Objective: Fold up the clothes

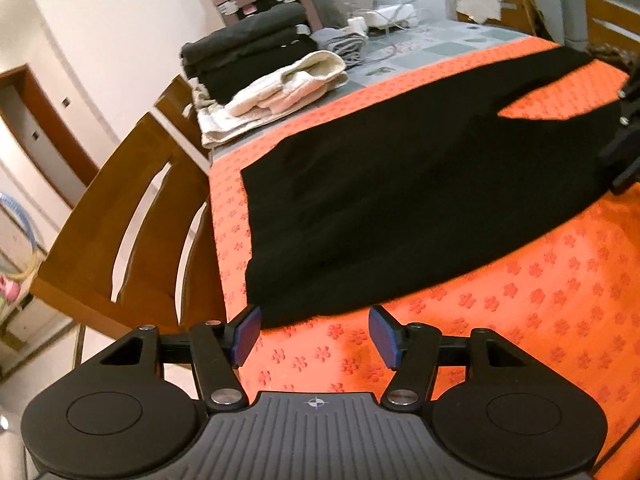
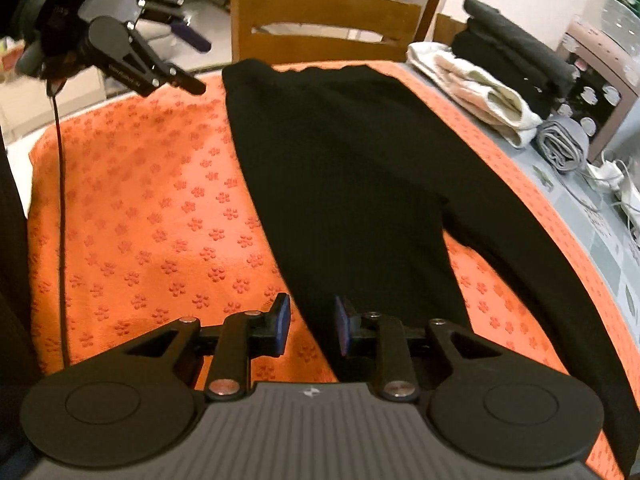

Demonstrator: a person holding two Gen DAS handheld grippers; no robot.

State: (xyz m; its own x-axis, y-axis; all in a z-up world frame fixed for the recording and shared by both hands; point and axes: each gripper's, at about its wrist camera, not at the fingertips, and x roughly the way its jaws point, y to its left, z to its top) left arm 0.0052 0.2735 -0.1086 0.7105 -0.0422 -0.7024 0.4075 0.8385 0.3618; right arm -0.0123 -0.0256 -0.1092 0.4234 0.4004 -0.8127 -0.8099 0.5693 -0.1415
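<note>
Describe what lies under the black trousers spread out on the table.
Under the black trousers lies an orange mat with a flower pattern, showing all round them and between the legs. The part directly beneath is covered, and so is the table under the mat.

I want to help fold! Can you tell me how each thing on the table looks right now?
black trousers: spread flat, unfolded, legs apart.
orange mat: laid flat under the trousers.
left gripper: open, at the waistband corner, holding nothing.
right gripper: open, over one leg's end.
dark clothes: folded, stacked.
cream clothes: folded.
grey cloth: rolled up.
wooden chair: pushed against the table.
</note>
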